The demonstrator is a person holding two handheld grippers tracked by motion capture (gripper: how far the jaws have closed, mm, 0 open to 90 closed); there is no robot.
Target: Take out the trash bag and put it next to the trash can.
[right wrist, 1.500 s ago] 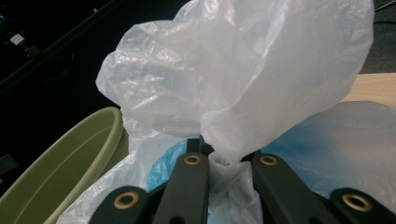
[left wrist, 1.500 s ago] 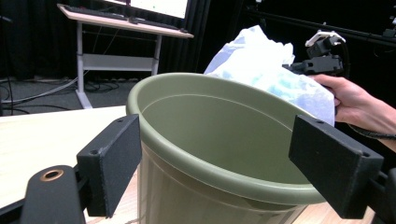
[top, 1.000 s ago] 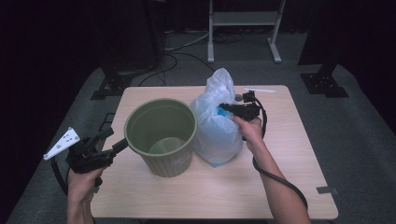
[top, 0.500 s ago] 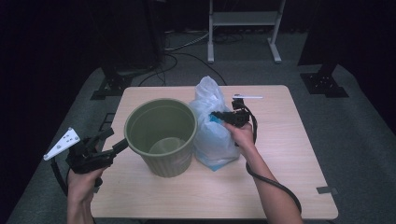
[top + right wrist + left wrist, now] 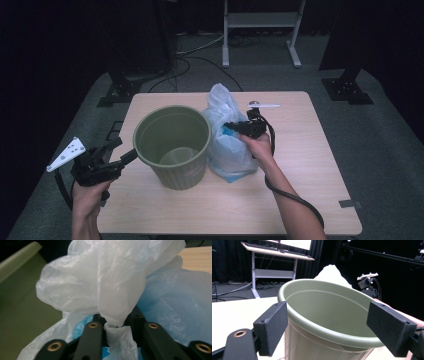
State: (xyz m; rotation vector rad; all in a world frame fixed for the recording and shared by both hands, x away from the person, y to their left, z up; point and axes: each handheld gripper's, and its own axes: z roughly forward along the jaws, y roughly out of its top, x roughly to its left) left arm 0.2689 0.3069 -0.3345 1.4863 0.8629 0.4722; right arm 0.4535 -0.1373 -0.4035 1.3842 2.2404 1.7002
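Plainly unlabelled green bin (image 5: 172,145), white plastic bag (image 5: 227,135), right tongs (image 5: 231,127) at bag

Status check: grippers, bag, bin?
Left gripper open, jaws either side of green bin rim. Right gripper just easing open, bunched bag neck between jaws. Bag on table against bin.

Black tongs (image 5: 231,127) with brass screws, trailing black cables.

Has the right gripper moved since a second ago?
Yes. The right gripper has come down and toward the green bin, from near the plastic bag's top to its middle. Its jaws have just been opening, bag plastic between them.
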